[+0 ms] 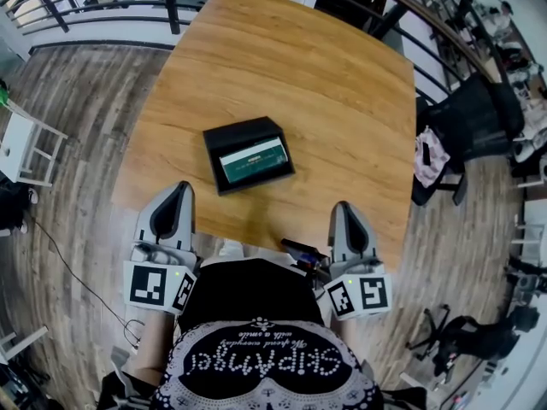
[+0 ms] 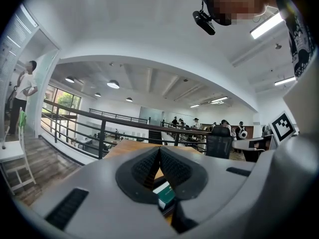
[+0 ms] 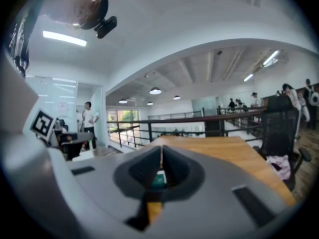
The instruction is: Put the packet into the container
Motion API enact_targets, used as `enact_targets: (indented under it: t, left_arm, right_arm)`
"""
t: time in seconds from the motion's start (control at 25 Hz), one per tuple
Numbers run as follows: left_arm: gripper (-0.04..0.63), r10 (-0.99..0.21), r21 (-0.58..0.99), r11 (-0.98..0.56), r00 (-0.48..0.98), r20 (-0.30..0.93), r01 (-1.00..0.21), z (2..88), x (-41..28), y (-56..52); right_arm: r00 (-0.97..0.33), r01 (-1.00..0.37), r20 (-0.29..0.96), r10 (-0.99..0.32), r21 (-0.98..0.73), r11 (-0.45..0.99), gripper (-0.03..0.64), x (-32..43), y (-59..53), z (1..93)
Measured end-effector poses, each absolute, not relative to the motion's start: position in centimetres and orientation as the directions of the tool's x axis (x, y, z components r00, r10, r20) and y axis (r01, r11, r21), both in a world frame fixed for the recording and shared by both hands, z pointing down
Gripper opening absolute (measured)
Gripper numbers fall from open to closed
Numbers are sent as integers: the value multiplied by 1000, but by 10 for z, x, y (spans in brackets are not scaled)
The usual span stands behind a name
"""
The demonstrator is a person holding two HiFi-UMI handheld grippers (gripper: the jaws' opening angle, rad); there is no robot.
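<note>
Black printed shirt [image 1: 256,348] at bottom of head view, with both grippers just past it at the near edge of the wooden table [image 1: 282,58]. Left gripper [image 1: 177,193]: jaws closed tip to tip, nothing between them. Right gripper [image 1: 346,210]: the same, pressed together and empty.

Green-and-white packet [image 1: 253,160] lies flat inside the black container [image 1: 244,131]. It is ahead of both grippers and between their lines, apart from each. Its long axis runs roughly across the table, right end tilted slightly away. The left gripper looks the nearer; the container sits ahead and to its right.

Judgement: packet already placed. Any further move would need the jaws opened first.
</note>
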State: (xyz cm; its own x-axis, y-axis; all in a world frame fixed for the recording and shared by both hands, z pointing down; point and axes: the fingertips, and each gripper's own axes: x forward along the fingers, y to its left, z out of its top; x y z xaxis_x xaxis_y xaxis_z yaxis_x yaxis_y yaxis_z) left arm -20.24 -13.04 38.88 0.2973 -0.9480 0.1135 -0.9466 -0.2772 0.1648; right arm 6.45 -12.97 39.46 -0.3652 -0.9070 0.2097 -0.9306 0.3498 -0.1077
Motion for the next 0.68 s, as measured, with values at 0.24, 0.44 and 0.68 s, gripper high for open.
enact_targets:
  t: [0.24, 0.44, 0.68]
  left_arm:
    - [28, -950, 164, -257, 280, 140, -953, 395, -205, -131]
    - [28, -947, 164, -261, 286, 149, -951, 395, -205, -134]
    - [29, -941, 170, -280, 305, 149, -945, 397, -204, -135]
  right_arm:
    - [-372, -928, 207, -905, -112, 356, 32, 62, -130, 397]
    - [-366, -930, 210, -907, -109, 350, 32, 63, -129, 397]
    - [-363, -931, 210, -908, -106, 348, 32, 61, -130, 397]
